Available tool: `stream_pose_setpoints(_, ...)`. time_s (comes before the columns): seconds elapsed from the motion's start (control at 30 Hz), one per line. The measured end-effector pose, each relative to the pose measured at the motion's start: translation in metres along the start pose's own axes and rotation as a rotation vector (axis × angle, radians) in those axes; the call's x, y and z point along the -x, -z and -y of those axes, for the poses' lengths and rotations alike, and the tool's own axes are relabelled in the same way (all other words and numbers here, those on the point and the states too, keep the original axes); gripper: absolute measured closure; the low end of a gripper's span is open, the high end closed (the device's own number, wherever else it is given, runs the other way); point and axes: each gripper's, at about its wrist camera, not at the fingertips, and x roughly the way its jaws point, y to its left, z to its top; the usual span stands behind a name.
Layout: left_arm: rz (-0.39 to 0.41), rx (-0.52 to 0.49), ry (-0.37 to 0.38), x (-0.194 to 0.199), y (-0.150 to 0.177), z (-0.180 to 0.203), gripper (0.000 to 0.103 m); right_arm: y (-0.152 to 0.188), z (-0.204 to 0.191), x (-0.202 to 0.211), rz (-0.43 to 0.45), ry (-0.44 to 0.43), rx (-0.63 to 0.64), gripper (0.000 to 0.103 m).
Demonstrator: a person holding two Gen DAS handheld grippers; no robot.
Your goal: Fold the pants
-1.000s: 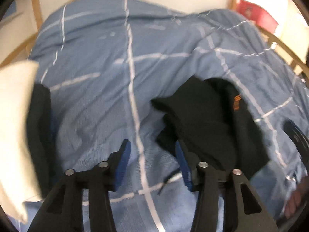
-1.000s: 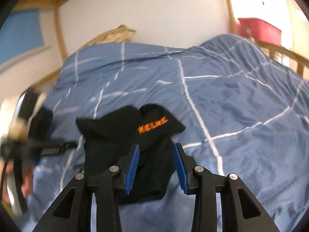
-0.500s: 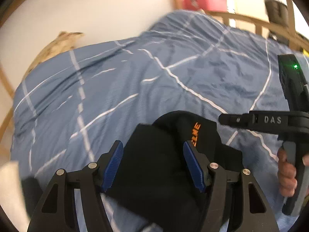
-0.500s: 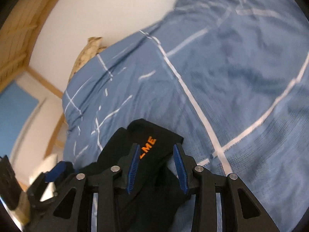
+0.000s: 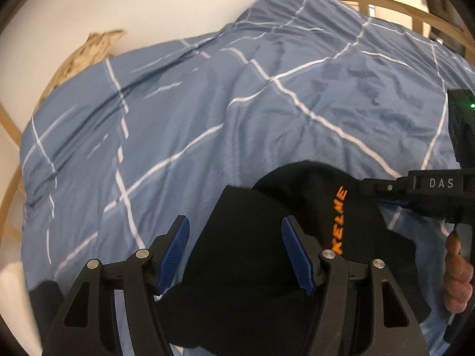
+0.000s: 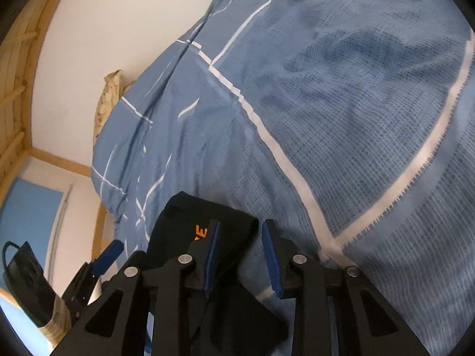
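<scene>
A blue checked duvet (image 5: 237, 112) is spread across the bed. Black pants (image 5: 252, 252), folded small, are laid on it. The left gripper (image 5: 236, 252) is held open over the pants, nothing gripped. The right gripper (image 6: 240, 255) is closing around a pants edge, pads not yet pressed.

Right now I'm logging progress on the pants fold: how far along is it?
Partly folded: the black pants lie bunched in layers on the blue duvet. In hand: the left gripper straddles them, open; the right gripper is closing over their edge, not pinching yet. Left: finishing and flattening the fold.
</scene>
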Motion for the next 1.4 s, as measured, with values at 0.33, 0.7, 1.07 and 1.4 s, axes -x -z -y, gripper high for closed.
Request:
stream_pose_setpoints(0.33, -0.021, 0.226, -0.066, 0.030, 0.056, -0.046, 0.040, 0.002, -0.053, 0.024, 0.052, 0.013, 0.235, 0.096)
stream_pose_setpoints(0.7, -0.009, 0.428, 0.016, 0.069, 0.120, -0.072, 0.040, 0.036, -0.185, 0.016, -0.052, -0.107, 0.557, 0.096)
stream_pose_setpoints(1.07, -0.023, 0.505, 0.021, 0.069, 0.153, -0.093, 0.040, 0.086, -0.220, -0.043, -0.233, -0.059, 0.680, 0.096)
stream_pose_setpoints(1.4, -0.025, 0.518, 0.038, 0.073, 0.159, -0.091, 0.036, 0.112, -0.218, -0.053, -0.336, -0.066, 0.707, 0.072)
